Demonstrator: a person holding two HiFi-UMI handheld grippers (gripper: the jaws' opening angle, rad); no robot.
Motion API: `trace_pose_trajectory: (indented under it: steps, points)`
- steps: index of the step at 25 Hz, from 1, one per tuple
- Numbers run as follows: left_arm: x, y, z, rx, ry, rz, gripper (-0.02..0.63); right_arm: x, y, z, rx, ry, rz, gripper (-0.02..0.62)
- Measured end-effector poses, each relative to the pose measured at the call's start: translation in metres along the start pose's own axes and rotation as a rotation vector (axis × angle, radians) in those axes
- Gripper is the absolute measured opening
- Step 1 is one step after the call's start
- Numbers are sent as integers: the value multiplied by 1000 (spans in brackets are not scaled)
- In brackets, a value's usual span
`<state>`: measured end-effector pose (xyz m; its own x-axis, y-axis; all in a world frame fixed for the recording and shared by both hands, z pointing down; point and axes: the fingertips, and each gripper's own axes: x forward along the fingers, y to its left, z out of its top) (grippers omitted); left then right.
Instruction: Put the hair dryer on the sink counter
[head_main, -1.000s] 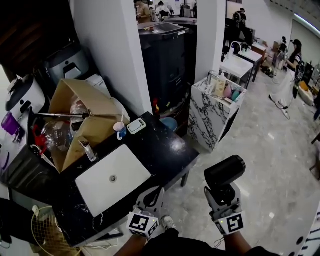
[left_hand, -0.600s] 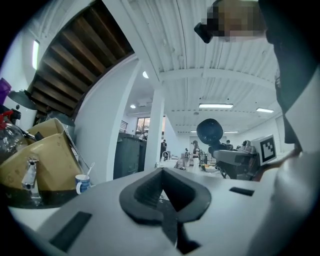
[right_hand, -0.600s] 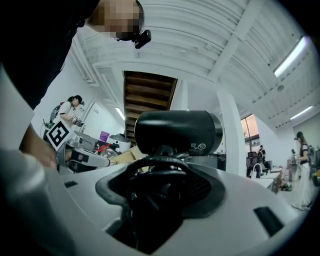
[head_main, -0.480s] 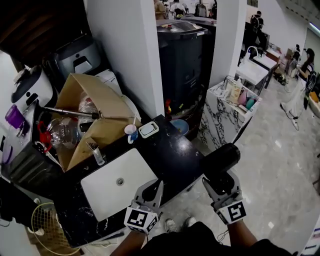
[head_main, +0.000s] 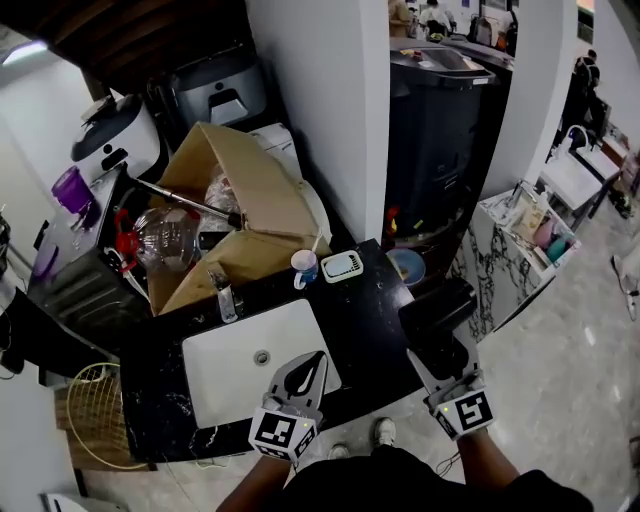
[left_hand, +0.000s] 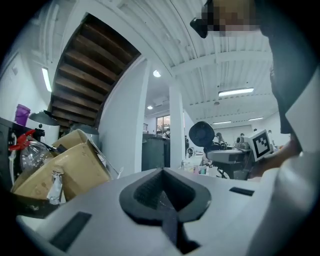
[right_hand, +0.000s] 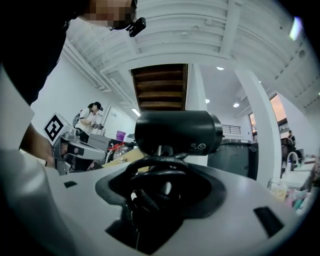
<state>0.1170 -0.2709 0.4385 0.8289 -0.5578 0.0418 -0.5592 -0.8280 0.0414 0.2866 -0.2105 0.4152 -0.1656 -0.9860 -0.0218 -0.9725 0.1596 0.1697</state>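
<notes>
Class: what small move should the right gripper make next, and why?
Probably shift the right gripper slightly left, then lower: it grips the black hair dryer above the right edge of the black counter, and bare counter lies beside the white basin.

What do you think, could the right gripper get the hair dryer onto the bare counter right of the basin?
Probably yes. The right gripper, shut on the hair dryer, hangs at the counter's right edge, and that dark stretch looks bare; the cup and small white device sit farther back.
</notes>
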Motion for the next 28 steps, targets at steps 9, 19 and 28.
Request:
trace_pose_trajectory:
  steps: [9, 19, 28]
  points:
    - [23, 29, -14, -24, 25, 200, -6, 67, -23, -43, 102, 67, 162, 272]
    - [16, 46, -33, -66, 58, 364, -6, 114, -21, -93, 107, 203, 256, 270]
    - [-11, 92, -41, -33, 86, 425, -6, 144, -3, -156, 97, 427, 232, 270]
